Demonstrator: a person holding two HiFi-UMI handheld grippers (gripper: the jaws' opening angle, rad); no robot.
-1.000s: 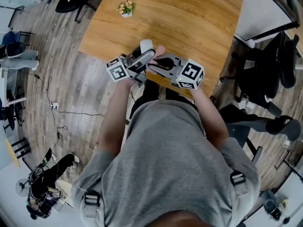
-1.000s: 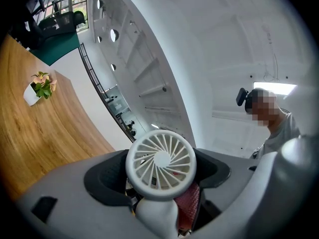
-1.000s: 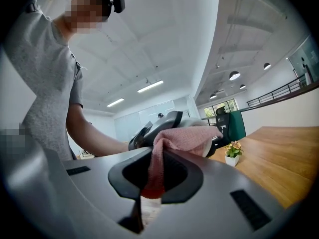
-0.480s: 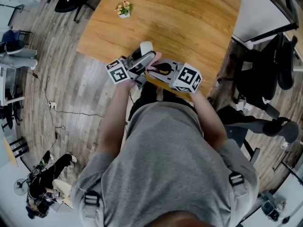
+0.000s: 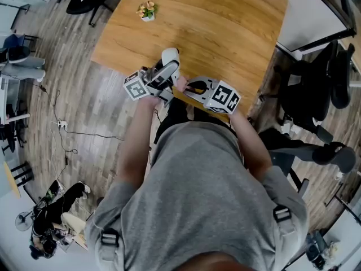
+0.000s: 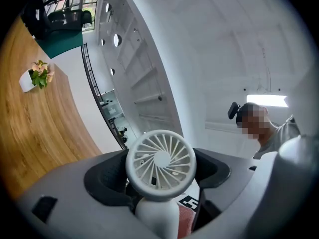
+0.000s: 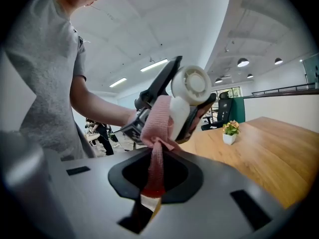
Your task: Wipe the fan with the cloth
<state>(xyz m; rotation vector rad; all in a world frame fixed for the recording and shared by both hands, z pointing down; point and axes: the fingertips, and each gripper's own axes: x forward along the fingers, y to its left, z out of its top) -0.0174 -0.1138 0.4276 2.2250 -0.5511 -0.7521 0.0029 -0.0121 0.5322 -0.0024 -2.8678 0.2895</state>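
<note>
My left jaws clamp the fan (image 6: 160,164) by its stem. My right jaws pinch the cloth (image 7: 158,126), pressed against that stem. Wiping is underway, I judge; the grille probably remains.

The scene is lit brightly and evenly, and no hard shadows are cast. In the right gripper view, long ceiling lamps (image 7: 154,64) are seen glowing up and left of the fan (image 7: 192,83), and round lamps (image 7: 242,62) to its right. In the left gripper view, a ceiling light (image 6: 266,101) right of the fan is washed out. Straight lines are bent strongly towards the edges, and the corners of both gripper views are blackened. The near surfaces below the fan are rendered soft.
</note>
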